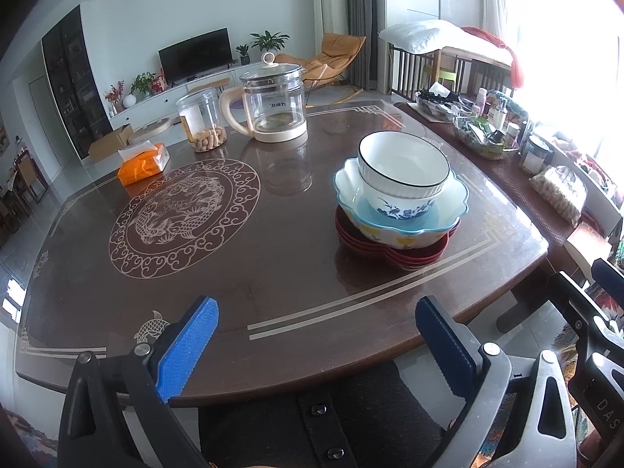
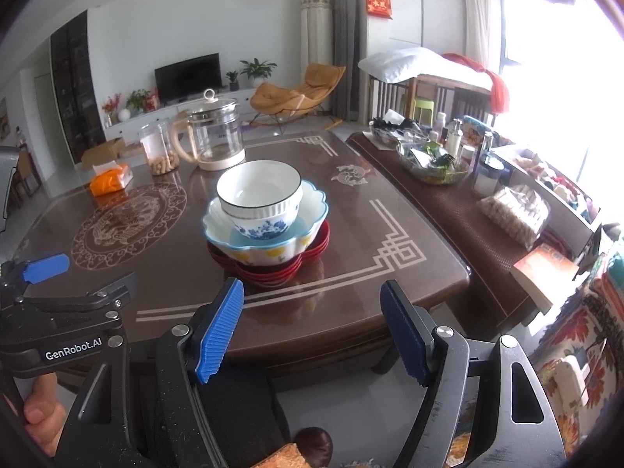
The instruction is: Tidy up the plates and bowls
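My left tongs (image 1: 316, 351) and right tongs (image 2: 312, 331) both stand apart and hold nothing, hovering off the near edge of the desk (image 1: 273, 273). The ribbed white bowl (image 1: 403, 169) sits nested in the scalloped bowl (image 1: 401, 210) on the red plates (image 1: 390, 249), right of centre. The pile looks finished, so I judge it best to keep clear of it.

One stack of crockery sits on the dark wooden table (image 1: 273, 273) — three bowls nested: a white ribbed bowl (image 1: 403, 163) in a blue-flowered bowl (image 1: 401, 206) in a scalloped bowl (image 1: 401, 230). Beneath, red plates (image 1: 390, 249) — their number cannot be told. At upper left of the frame: one glass kettle (image 1: 273, 105), one plastic jar (image 1: 202, 124), one orange tissue pack (image 1: 142, 163). Two grippers — left gripper (image 1: 316, 347), right gripper (image 2: 312, 331) — each with two blue pads.
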Demonstrator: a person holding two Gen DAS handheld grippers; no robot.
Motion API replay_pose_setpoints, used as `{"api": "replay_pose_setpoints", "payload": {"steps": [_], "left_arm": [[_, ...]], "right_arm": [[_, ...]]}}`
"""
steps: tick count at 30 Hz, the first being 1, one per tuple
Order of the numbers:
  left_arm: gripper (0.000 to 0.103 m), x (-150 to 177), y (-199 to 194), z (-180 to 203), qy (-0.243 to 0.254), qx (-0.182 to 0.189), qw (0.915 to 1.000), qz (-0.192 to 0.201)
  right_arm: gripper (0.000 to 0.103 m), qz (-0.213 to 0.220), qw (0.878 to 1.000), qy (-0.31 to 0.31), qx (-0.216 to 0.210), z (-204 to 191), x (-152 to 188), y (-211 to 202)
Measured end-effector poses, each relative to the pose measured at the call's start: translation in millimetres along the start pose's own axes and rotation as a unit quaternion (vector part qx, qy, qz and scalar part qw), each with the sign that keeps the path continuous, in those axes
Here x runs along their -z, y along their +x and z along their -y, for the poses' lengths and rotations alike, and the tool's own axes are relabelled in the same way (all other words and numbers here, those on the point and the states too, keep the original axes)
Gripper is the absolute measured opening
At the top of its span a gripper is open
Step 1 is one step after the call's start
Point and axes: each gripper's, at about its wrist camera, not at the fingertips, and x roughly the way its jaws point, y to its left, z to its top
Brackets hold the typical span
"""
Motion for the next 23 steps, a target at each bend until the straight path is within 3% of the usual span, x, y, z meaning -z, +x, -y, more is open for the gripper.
{"api": "replay_pose_setpoints", "payload": {"steps": [23], "left_arm": [[0.101, 1.9, 1.6, 8.7, 0.011, 0.015, 0.9998, 0.008]], "right_arm": [[0.076, -0.005, 1.000, 0.004, 0.001, 1.3, 2.7, 4.1]]}}
